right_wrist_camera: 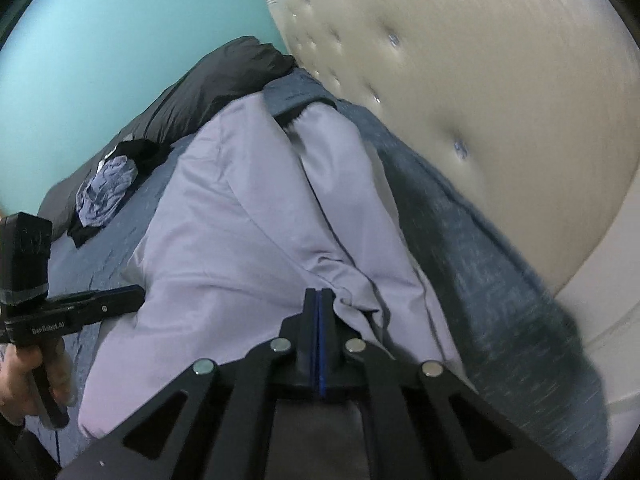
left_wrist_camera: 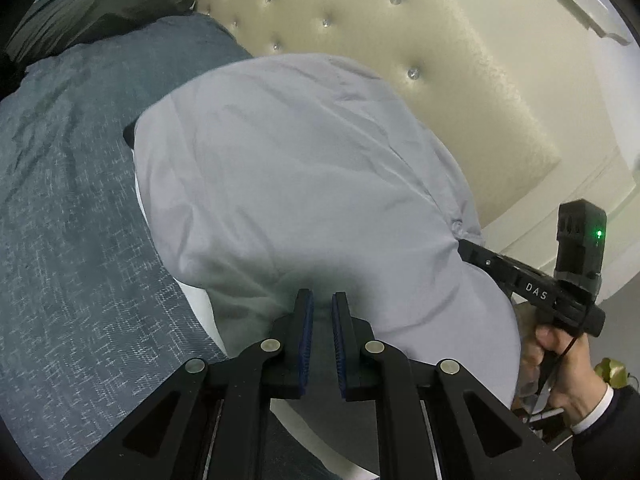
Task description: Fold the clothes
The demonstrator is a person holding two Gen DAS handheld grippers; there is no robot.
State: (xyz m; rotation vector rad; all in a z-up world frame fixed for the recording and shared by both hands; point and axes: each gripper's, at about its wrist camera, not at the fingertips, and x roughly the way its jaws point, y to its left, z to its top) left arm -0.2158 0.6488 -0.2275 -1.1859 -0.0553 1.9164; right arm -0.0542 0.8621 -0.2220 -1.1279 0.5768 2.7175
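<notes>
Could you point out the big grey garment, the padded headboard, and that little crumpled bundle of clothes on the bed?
Grey garment (left_wrist_camera: 304,184), left wrist view, middle of its spread fabric.
Tufted headboard (left_wrist_camera: 400,40), left wrist view, cream padded face.
Crumpled clothes bundle (right_wrist_camera: 106,192), right wrist view, its pale bluish part.

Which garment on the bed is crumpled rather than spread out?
The small lavender-and-black garment bunched by the dark pillow; the large lilac garment lies spread out.

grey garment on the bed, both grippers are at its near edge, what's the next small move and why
Probably lift both grippers together and carry the near edge toward the headboard. The right gripper is shut on the grey garment, and the left gripper pinches its edge.
</notes>
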